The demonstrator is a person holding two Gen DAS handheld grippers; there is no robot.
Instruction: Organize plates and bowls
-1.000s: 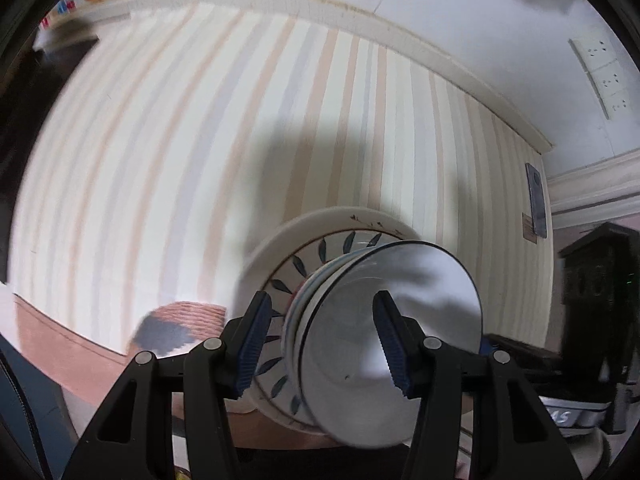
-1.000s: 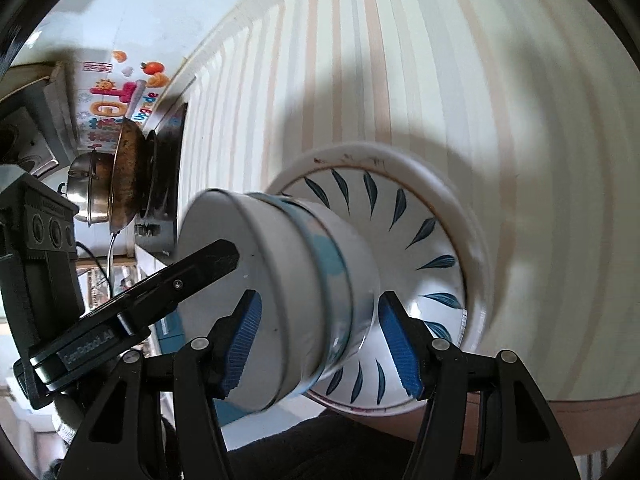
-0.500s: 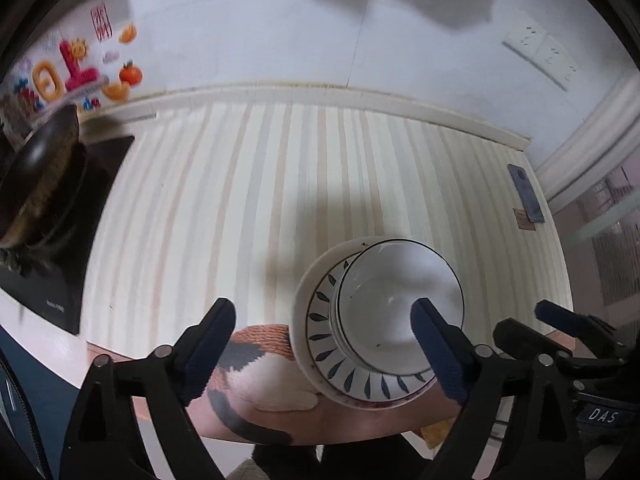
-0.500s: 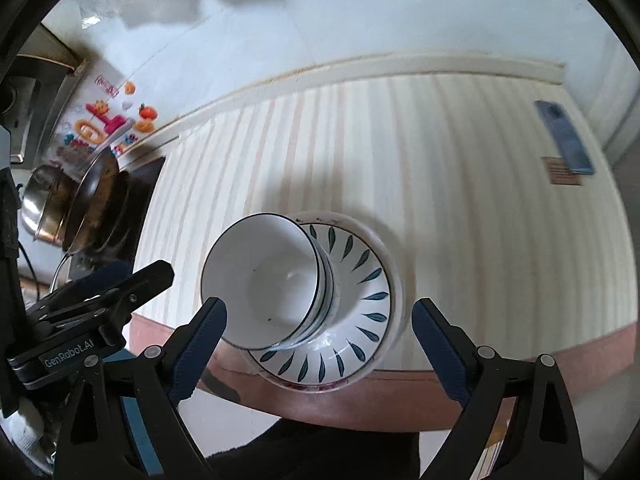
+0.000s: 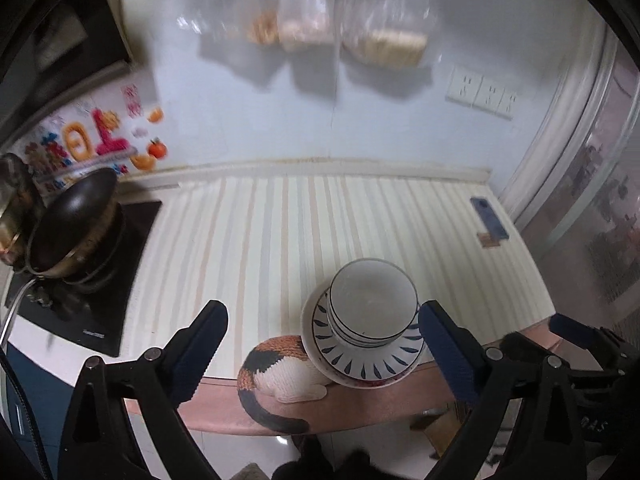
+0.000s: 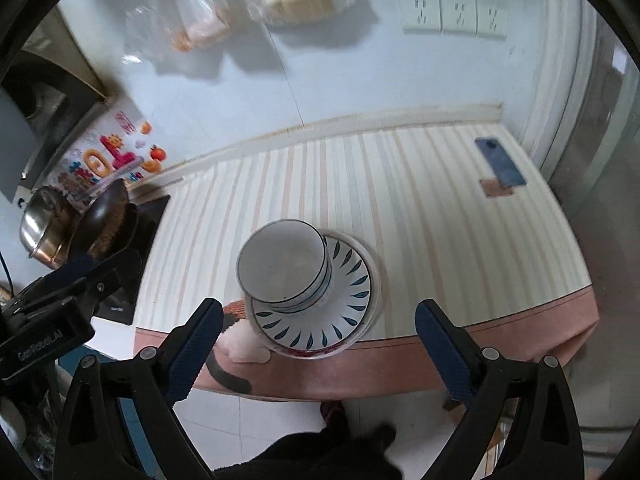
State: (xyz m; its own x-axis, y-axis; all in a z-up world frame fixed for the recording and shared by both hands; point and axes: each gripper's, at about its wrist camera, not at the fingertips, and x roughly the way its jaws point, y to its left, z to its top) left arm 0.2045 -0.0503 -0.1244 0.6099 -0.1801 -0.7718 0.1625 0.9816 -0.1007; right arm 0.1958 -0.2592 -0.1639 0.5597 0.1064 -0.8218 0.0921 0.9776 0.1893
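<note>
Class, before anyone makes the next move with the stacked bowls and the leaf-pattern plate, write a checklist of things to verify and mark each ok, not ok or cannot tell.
1. Bowls nested and sitting on the plate: ok.
2. Left gripper open and empty: ok.
3. Right gripper open, jaws still widening, nothing between them: ok.
4. Plate fully on the striped counter: not ok, it sits at the front edge.
5. Stack leaning: cannot tell, fisheye distortion.
6. Phone clear of the stack: ok.
</note>
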